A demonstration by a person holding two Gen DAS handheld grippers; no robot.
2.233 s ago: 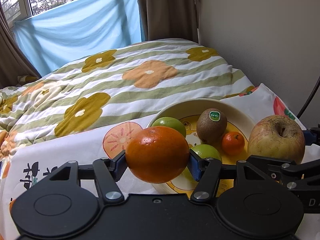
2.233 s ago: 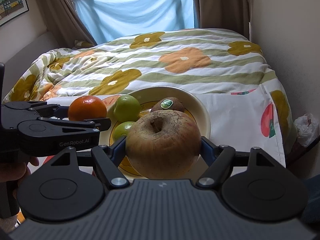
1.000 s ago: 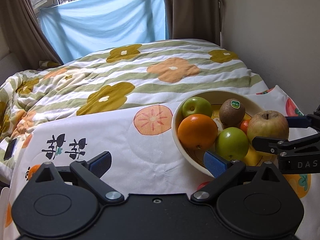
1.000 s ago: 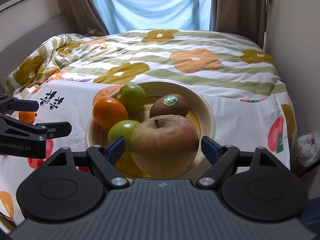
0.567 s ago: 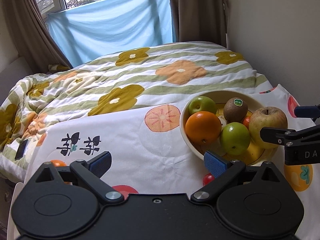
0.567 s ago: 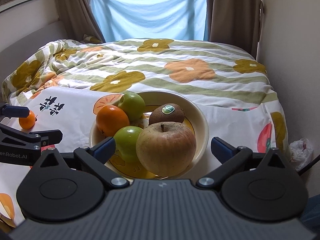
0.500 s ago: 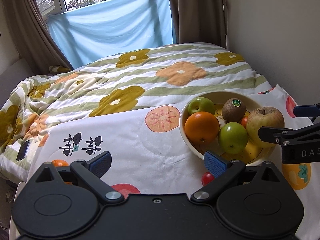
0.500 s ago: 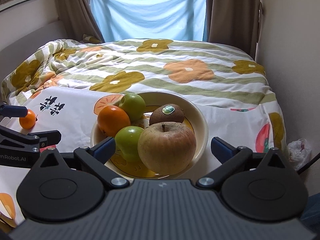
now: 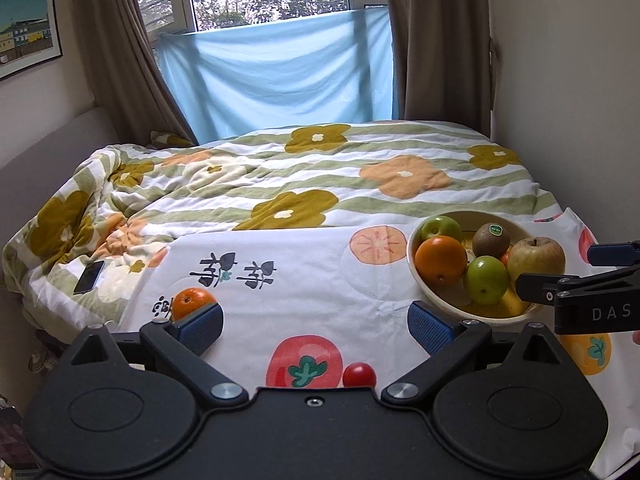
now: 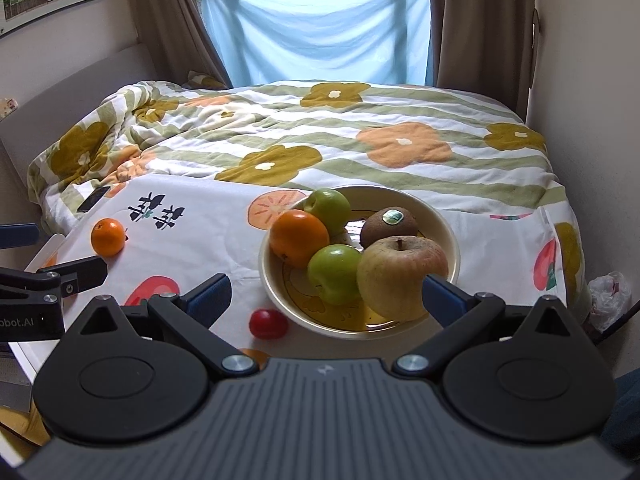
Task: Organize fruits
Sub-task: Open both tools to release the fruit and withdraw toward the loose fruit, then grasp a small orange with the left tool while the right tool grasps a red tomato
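Observation:
A cream bowl [image 10: 448, 236] [image 9: 436, 296] on the fruit-print cloth holds an orange [image 10: 298, 238] [image 9: 440, 255], two green apples [image 10: 335, 274] [image 10: 329, 207], a kiwi [image 10: 389, 222] with a sticker and a big yellow-brown apple [image 10: 400, 274] [image 9: 536, 256]. A small orange [image 10: 107, 237] [image 9: 190, 300] lies loose on the cloth at the left. A small red tomato [image 10: 268, 323] [image 9: 359, 374] lies in front of the bowl. My left gripper [image 9: 314, 322] is open and empty, back from the cloth. My right gripper [image 10: 324, 294] is open and empty, just short of the bowl.
The cloth [image 9: 304, 292] covers a low surface against a bed with a flowered quilt [image 9: 320, 176]. A dark phone [image 9: 89, 277] lies on the quilt at the left. A wall [image 10: 592, 80] runs close on the right, with a plastic bag [image 10: 610, 294] beside it.
Both grippers let go of their fruit, the orange and the big apple now resting in the bowl, and both pulled back and up with jaws wide.

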